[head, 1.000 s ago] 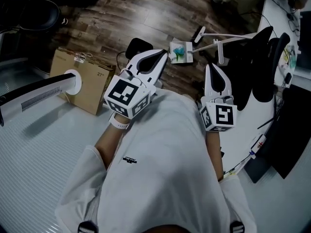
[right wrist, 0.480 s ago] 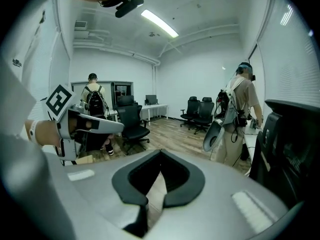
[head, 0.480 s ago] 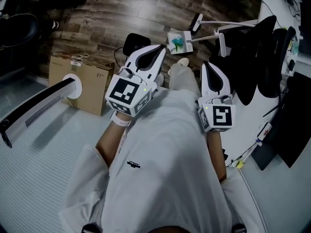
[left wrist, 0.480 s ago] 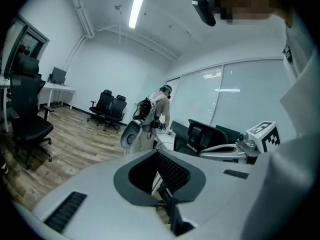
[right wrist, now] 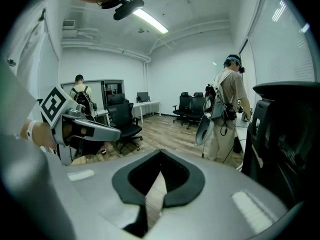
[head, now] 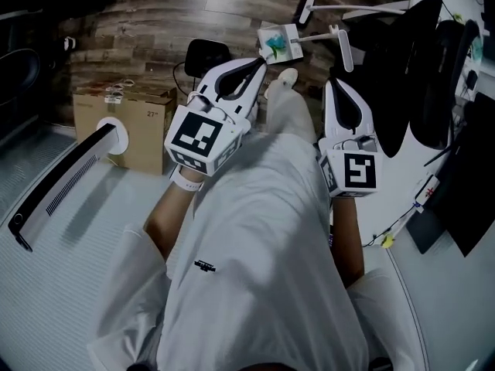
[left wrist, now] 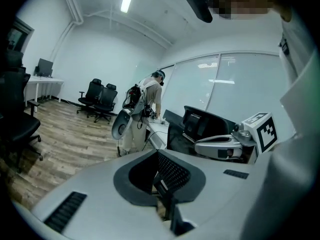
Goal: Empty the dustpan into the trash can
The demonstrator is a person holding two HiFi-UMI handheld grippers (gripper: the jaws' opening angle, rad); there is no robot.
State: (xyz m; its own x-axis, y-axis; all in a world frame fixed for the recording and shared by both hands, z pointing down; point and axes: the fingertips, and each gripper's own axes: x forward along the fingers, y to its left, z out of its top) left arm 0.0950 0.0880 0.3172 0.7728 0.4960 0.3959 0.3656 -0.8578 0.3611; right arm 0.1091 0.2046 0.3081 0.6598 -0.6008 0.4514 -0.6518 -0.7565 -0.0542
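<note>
Dustpan: one, white, lying on the wood-plank floor just ahead of the two grippers, with a teal scrap in its pan. Its long handle runs off to the right of the head view, rising slightly, so the long axis lies across the person's front. I cannot tell which way the pan's mouth faces. One broom lies just beyond it, its stick roughly parallel and also running right.

One cardboard box stands at the left where the planks meet a pale grey floor covering. Two black office chairs stand at the right.

The room is an office with white walls, a glass partition and ceiling strip lights. Two other people stand in it.

The left gripper and the right gripper point forward and down, each with its jaws pressed together on nothing.
</note>
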